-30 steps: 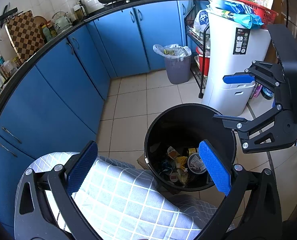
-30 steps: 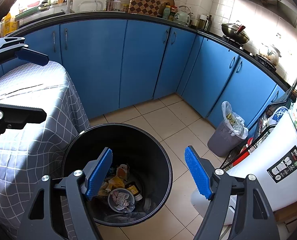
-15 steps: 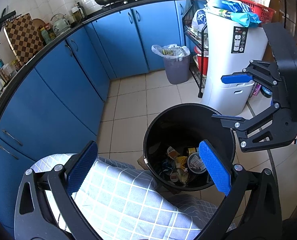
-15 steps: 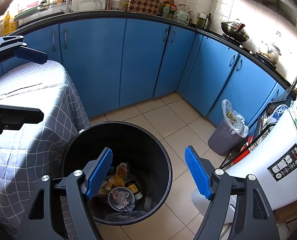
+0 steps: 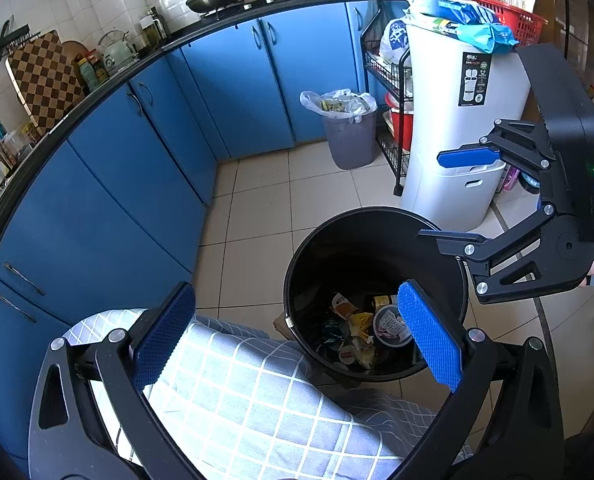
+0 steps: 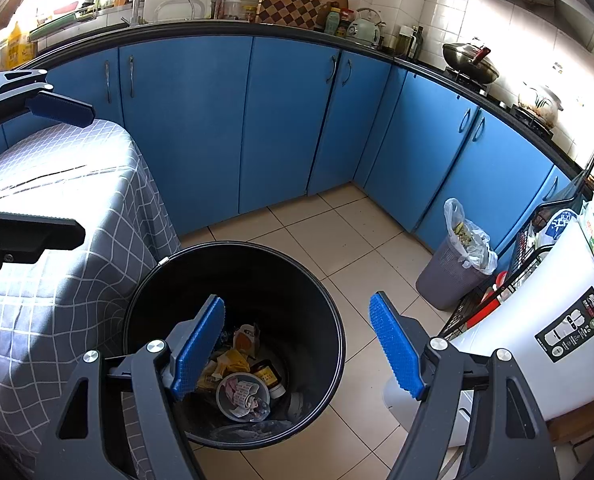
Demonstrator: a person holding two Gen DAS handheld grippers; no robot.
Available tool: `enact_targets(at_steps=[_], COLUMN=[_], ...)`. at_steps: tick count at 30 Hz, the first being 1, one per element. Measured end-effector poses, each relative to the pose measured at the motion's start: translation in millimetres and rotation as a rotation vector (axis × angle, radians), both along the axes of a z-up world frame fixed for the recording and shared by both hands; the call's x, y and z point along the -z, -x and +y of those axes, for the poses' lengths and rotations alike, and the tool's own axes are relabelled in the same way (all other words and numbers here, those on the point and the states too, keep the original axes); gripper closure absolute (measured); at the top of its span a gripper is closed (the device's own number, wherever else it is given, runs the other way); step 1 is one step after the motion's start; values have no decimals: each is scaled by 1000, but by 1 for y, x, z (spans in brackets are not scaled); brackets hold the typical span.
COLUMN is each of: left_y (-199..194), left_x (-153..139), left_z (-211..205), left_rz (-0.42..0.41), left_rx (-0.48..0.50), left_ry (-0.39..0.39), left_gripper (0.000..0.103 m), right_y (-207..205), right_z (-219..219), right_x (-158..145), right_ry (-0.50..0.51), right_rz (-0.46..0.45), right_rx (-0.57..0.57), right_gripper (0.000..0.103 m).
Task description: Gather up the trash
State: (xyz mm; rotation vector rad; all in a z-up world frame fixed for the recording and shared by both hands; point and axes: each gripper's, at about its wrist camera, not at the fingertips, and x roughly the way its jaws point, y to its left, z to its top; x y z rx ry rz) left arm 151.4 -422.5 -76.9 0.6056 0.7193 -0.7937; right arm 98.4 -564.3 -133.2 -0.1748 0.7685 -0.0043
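A black round trash bin (image 5: 297,280) stands on the tiled floor beside a table with a grey checked cloth (image 5: 257,408). Trash (image 5: 361,328) lies at its bottom: a paper cup, wrappers, a small jar. The bin also shows in the right wrist view (image 6: 329,312) with the same trash (image 6: 243,384). My left gripper (image 5: 297,340) is open and empty above the table's edge. My right gripper (image 6: 297,348) is open and empty above the bin; it shows in the left wrist view (image 5: 457,196). The left gripper shows in the right wrist view (image 6: 53,168).
Blue cabinets (image 6: 281,120) line the walls. A small grey bin with a plastic bag (image 5: 349,136) stands in the corner. A white tall appliance (image 5: 453,128) and a wire rack (image 5: 385,80) stand to the right of the black bin.
Both grippers have risen slightly and drifted; the bin and trash look the same. Both stay open and empty.
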Motion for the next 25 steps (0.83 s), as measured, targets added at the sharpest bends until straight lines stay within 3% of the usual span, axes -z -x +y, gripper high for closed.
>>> enact_targets(at_steps=[14, 25], left_y=[6, 0], left_x=[-2, -2], left_z=[1, 3], left_rz=[-38, -13], left_rx=[12, 1], left_ry=[-1, -5], left_gripper=[4, 3], right_y=[2, 2], right_z=[0, 0], right_x=[0, -1], right_ry=[6, 7], right_rz=[-1, 0], right_rx=[0, 0], right_gripper=[30, 30])
